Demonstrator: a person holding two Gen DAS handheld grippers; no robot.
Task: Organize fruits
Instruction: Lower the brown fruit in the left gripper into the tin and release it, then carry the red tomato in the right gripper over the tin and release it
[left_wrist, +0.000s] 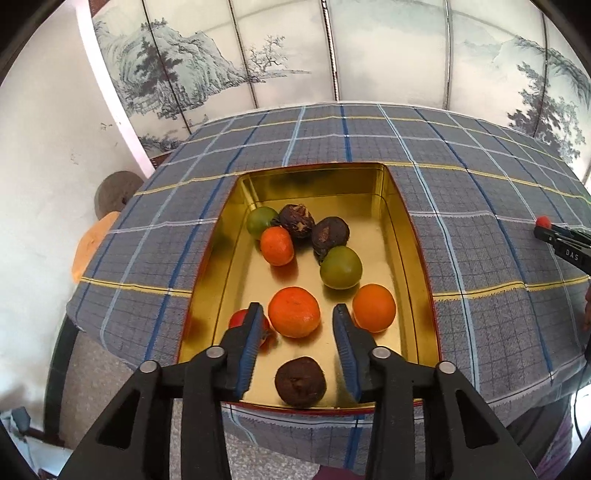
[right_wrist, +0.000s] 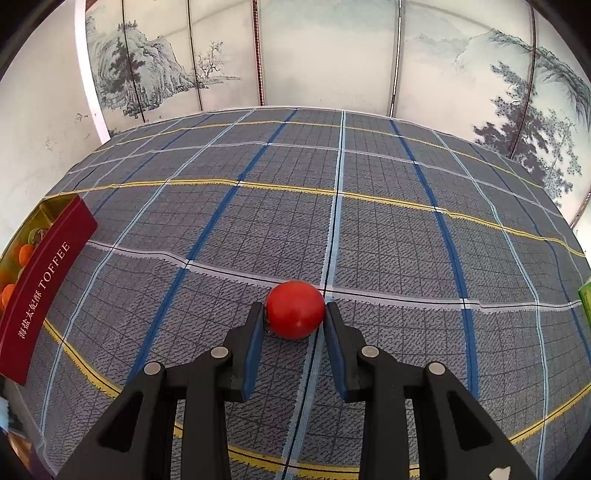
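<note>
The right tool (right_wrist: 294, 314) is clamping a red fruit (right_wrist: 295, 314) over the checked counter (right_wrist: 369, 221), well apart from the golden tin (left_wrist: 317, 177); I judge it is sorting the fruit, and next it needs a resting place. The left tool (left_wrist: 298, 314), fingers apart, is hovering over the tin around an orange fruit (left_wrist: 294, 312). The tin is holding orange, green, dark brown and red fruits.

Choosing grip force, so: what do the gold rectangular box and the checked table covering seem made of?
The gold rectangular box looks like thin metal, probably tinplate: its glossy inside mirrors the fruit. The checked table covering looks like woven fabric, matte, with visible thread texture and slight ripples.
</note>
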